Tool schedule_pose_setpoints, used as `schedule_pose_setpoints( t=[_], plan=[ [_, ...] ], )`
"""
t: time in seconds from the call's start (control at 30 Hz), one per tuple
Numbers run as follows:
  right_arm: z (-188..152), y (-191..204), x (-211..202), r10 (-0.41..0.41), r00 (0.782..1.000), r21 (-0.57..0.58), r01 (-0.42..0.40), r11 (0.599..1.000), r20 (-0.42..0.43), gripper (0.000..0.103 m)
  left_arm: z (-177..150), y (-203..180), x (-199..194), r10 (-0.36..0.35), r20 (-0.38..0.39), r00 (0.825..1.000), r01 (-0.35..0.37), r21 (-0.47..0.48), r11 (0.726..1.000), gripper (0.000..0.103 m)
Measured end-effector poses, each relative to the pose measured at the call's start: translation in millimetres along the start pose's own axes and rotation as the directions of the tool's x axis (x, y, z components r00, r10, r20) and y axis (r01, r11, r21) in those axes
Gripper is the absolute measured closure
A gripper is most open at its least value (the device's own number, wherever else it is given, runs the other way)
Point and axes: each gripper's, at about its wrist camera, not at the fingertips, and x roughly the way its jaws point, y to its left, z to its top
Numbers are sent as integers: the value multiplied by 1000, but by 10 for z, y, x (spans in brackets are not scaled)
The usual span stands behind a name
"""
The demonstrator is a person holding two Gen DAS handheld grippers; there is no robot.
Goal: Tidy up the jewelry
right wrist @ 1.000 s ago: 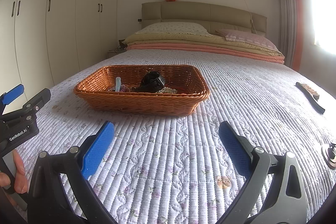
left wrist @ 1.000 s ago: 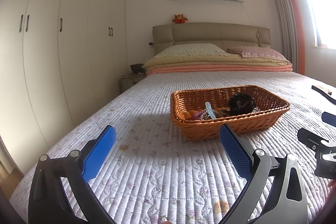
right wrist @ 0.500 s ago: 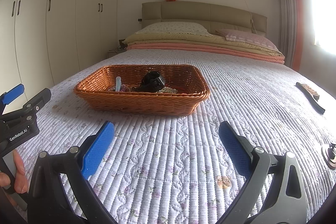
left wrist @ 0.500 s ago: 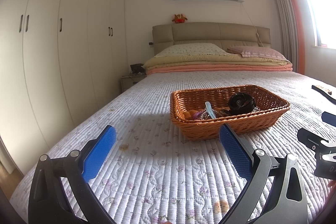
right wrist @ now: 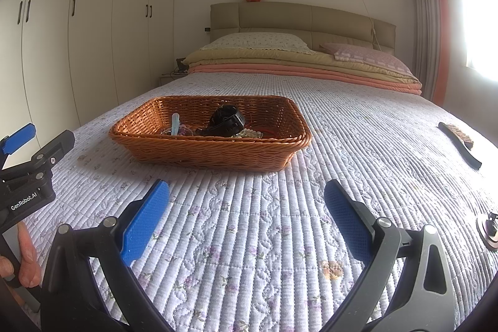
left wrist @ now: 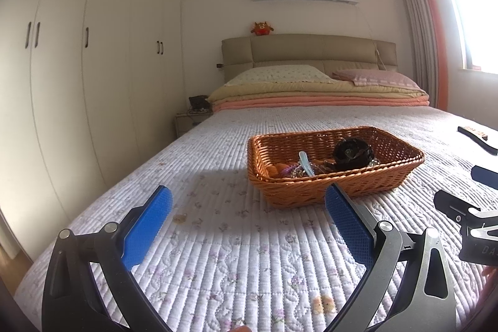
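Nothing has moved since a second ago; both views match the earlier ones.

Bed (right wrist: 358, 120): white quilted cover with small flowers, carrying every item below; folded blankets and two pillows at its head.

Wicker basket (right wrist: 214, 150): brown, rectangular, resting mid-bed toward my left edge.

Left hand-held gripper (left wrist: 249, 223): I hold it above the foot of the bed, blue pads spread wide, nothing between them; basket lies just beyond its right finger.

Right hand-held gripper (right wrist: 247, 215): jaws wide apart and unladen, short of the basket.

Brush (right wrist: 460, 143): dark handle, lying near the bed's right edge, well apart from the basket.

Jewelry (right wrist: 249, 133): tangled on the basket floor, beads and a purple coil; single pieces too small to separate.

Black item (right wrist: 225, 120): in the basket, atop the jewelry.

Pale blue clip (right wrist: 175, 123): propped upright, basket's left part.
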Motion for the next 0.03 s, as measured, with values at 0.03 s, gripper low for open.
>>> schedule_pose_setpoints(
  t=[0.03],
  plan=[
    [1, -1, -4, 0, 1000, 1, 0, 1000, 1, 8, -1, -3, -1, 0, 1, 1000, 0, 2, 1000, 7]
  ],
)
